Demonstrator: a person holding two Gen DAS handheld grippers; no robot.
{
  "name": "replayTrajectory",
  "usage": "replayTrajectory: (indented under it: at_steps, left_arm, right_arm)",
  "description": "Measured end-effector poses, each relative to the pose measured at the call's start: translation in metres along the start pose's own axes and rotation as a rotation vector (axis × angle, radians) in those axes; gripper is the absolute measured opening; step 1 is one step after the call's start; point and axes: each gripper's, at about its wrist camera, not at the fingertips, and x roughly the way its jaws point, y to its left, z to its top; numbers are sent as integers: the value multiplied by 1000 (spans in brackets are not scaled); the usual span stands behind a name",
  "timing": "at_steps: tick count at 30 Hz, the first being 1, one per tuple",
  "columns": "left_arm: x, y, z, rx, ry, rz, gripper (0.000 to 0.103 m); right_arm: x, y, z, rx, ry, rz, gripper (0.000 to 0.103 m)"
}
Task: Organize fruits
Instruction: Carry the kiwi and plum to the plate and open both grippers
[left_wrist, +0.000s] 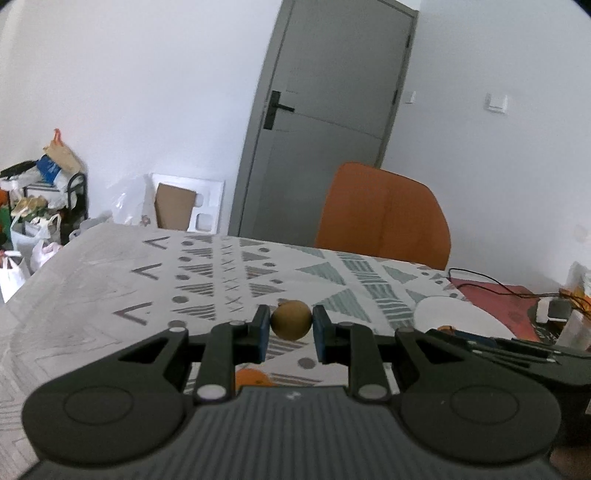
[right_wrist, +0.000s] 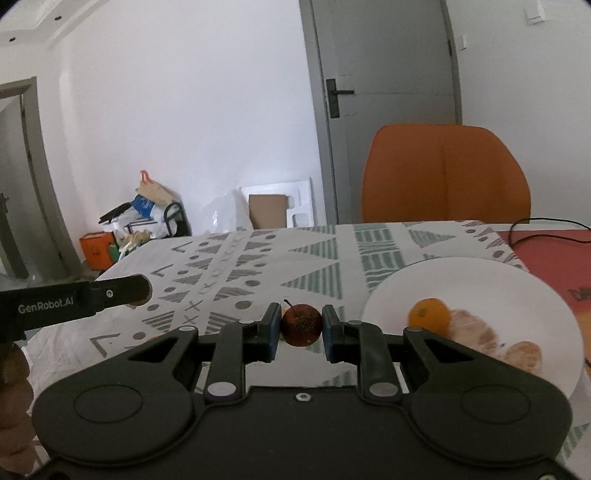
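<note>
The left gripper (left_wrist: 291, 325) has its jaws clamped on a round brown fruit (left_wrist: 291, 319), held above the patterned cloth (left_wrist: 207, 273) on the bench. The right gripper (right_wrist: 302, 326) has its jaws closed on a small dark red fruit (right_wrist: 301, 325) with a stem, also clear of the cloth. Just right of it a white plate (right_wrist: 517, 288) holds an orange (right_wrist: 430, 315) and peeled segments (right_wrist: 476, 334). Another orange (left_wrist: 251, 376) lies below the left gripper. An orange chair (right_wrist: 447, 173) stands behind the bench.
</note>
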Motion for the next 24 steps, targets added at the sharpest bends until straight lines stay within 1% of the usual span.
replayTrajectory:
  at_steps: [13,24]
  left_arm:
    - [10,-49,8,75,-17,-42,23]
    - [28,-85,10,114,-3,-91,23]
  right_arm:
    - [-18,-46,11,31,-73,-40,22]
    - [-28,-84,18,48,-99,-82,22]
